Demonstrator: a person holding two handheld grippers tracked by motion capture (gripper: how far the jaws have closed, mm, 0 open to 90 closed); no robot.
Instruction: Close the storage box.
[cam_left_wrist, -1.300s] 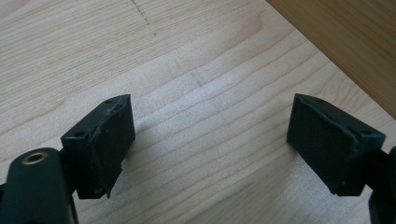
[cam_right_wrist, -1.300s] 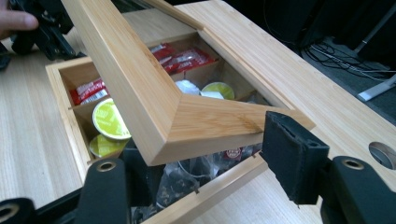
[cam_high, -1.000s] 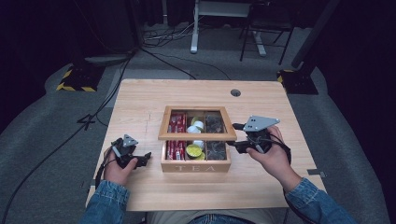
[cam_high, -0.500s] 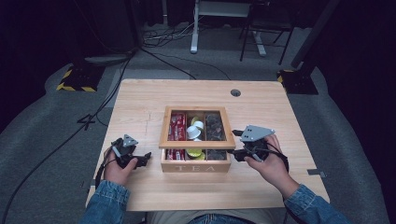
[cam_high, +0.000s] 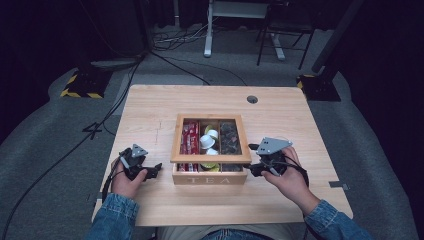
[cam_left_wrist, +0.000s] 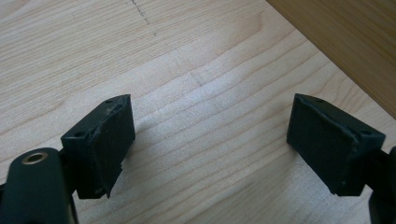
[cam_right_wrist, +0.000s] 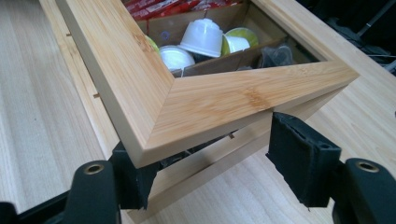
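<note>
Looking from our own edge of the bench (cam_high: 150, 210), we see the left tongs (cam_high: 156, 168) first, held low over bare wood just left of the tea box (cam_high: 210, 176). Their jaws stand spread wide with nothing between them, as the left gripper view confirms: the left tongs (cam_left_wrist: 210, 144) frame only bench grain, with the box's wooden side at the upper right corner.

On the other side, the right tongs (cam_high: 254, 160) sit at the box's near right corner. In the right gripper view, the right tongs (cam_right_wrist: 205, 172) are spread, one jaw tucked under the corner of the raised lid (cam_right_wrist: 196, 100), the other out beside it; we cannot tell whether either jaw presses the wood.

Farther in, the lid (cam_high: 210, 159) is a wooden frame with a clear pane, lifted off the box's base at the front. Through it we see three compartments: red packets (cam_high: 190, 139) on the left, white and yellow-green capsules (cam_high: 207, 141) in the middle, dark packets (cam_high: 230, 140) on the right.

Beyond the box, a round cable hole (cam_high: 252, 99) marks the far side of the bench.
</note>
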